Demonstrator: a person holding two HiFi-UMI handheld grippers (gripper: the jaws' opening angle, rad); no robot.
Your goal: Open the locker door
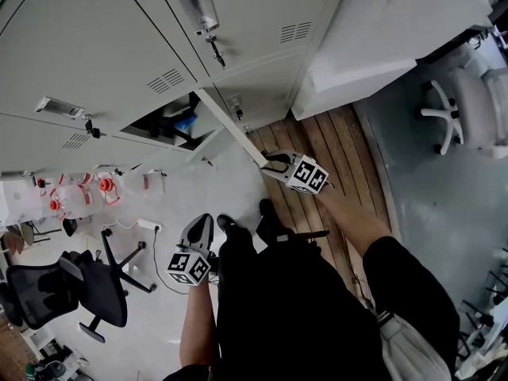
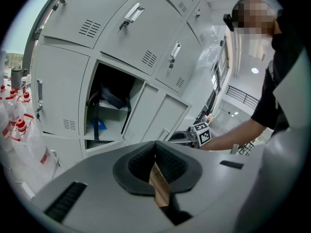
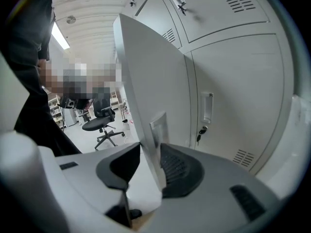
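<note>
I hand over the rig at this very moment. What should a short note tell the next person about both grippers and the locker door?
Left gripper: fingers together, idle, away from the lockers.
Right gripper: fingers open around the free edge of the locker door, with a gap on one side, so not clamped.
Things: the locker door stands well out from its compartment; a dark bag shows inside.
Done: the door is unlatched and open.
Left: probably only to swing it a little wider if wanted, then draw the right gripper off the edge.
</note>
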